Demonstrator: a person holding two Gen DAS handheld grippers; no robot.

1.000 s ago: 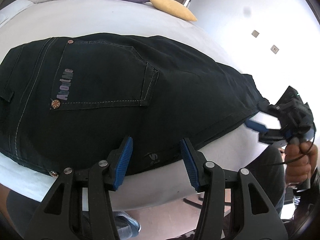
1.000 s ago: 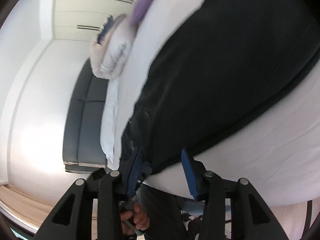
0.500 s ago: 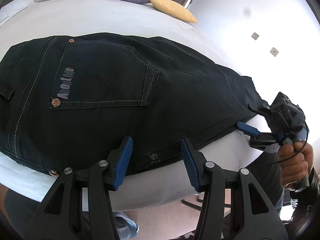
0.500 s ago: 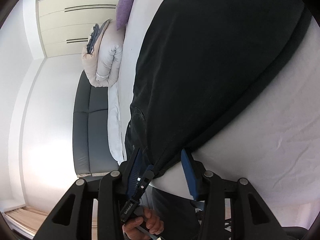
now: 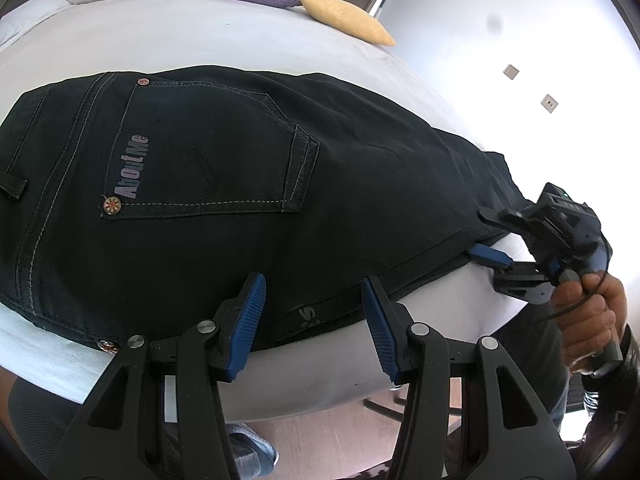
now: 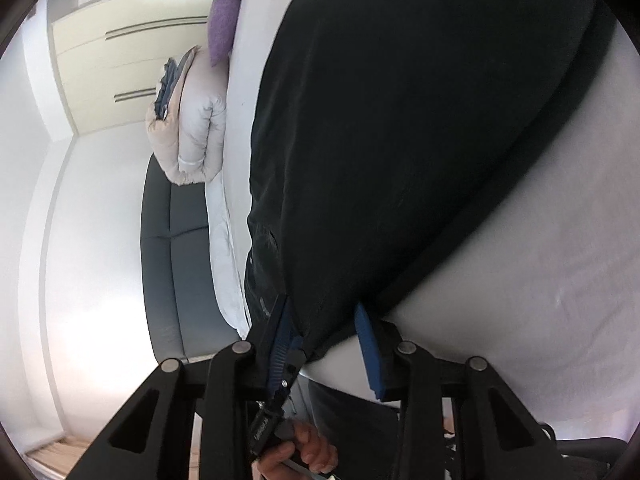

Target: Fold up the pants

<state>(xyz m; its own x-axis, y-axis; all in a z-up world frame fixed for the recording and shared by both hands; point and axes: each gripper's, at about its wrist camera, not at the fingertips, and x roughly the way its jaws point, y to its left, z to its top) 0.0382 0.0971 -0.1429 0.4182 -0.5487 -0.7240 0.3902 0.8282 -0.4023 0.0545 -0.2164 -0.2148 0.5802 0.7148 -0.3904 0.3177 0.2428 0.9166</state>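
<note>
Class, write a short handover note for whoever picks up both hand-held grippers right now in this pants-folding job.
Left hand-held gripper: open, poised at the near edge of the black denim pants by the seat, gripping nothing.
Right hand-held gripper: jaws closing around the leg-end edge, fabric between them, not yet pinched.
Pants lie flat along the white bed, back pocket up.
Done: pants laid out lengthwise.
Left: secure both grips, then fold.

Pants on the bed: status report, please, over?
Left tool open astride the near edge of the pants. Right tool closing, leg edge between its jaws. Pants flat on bed, nothing in the way.
</note>
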